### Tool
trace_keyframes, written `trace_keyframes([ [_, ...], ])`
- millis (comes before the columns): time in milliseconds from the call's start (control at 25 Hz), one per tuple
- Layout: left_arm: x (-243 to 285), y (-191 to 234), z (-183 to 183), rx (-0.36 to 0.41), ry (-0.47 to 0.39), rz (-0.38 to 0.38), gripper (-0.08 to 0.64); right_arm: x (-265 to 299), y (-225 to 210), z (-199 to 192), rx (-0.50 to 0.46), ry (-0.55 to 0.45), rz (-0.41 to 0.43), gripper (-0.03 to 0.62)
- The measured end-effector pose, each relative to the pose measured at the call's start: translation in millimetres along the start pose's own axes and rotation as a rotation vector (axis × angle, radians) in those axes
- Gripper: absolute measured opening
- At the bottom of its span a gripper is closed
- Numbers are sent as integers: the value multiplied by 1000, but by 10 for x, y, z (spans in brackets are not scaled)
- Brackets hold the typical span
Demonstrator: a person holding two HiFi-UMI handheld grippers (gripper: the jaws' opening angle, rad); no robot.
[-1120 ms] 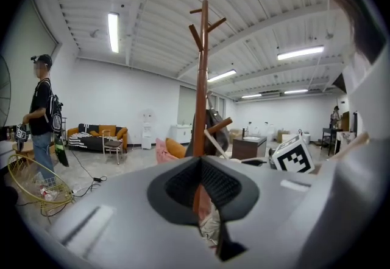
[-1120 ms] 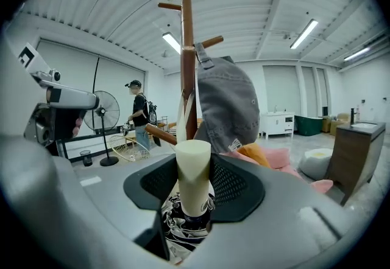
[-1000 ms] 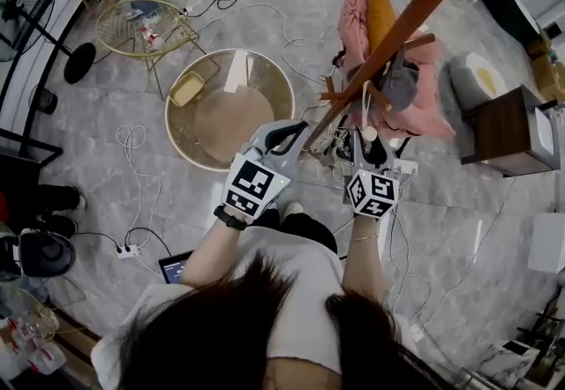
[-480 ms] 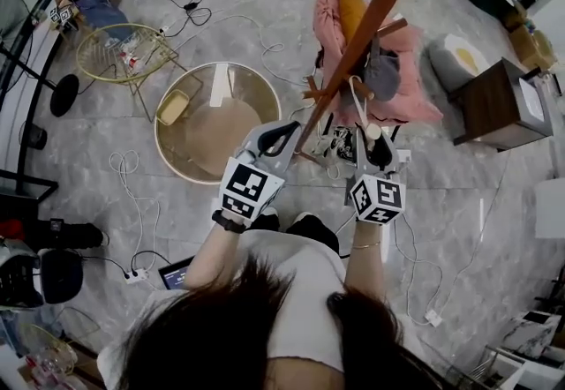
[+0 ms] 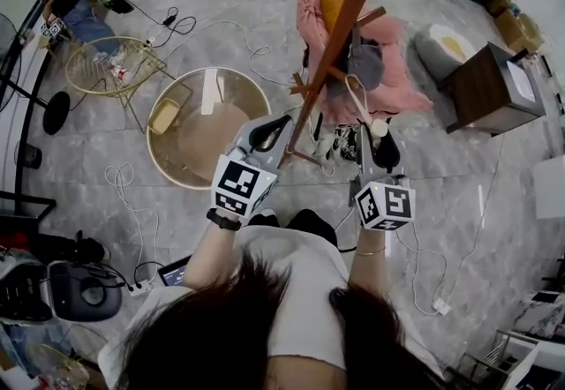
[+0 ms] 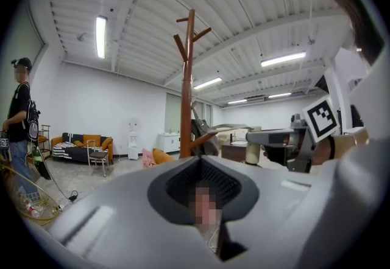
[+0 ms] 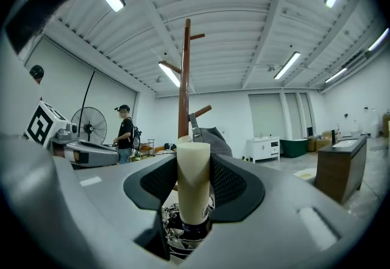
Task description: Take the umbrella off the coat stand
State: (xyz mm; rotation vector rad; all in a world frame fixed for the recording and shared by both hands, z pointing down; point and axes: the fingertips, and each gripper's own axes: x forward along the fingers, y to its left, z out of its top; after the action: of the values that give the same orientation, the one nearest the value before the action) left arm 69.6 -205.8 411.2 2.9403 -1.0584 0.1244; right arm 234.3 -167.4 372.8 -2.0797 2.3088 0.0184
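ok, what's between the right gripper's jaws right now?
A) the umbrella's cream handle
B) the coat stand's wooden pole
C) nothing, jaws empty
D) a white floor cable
A: in the right gripper view the right gripper has its jaws closed on either side of the cream umbrella handle, which stands upright between them, with the coat stand well behind it.

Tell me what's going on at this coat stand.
A person works a gripper in each hand at the tall brown wooden coat stand. The right gripper is shut on the cream cylindrical handle of a dark folded umbrella, whose cream strap loop reaches up toward the stand. The left gripper is shut and empty, beside the stand.
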Motion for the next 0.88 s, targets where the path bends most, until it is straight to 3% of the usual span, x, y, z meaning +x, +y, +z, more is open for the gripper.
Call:
trace_keyframes([
  [400,9,-140,107,10,-21,-40,58,-384,7,274,-14,-22,18,160],
  [880,-175,-207,102,9,-21,-34,58,-471,231,-115,-58,62,64,160],
])
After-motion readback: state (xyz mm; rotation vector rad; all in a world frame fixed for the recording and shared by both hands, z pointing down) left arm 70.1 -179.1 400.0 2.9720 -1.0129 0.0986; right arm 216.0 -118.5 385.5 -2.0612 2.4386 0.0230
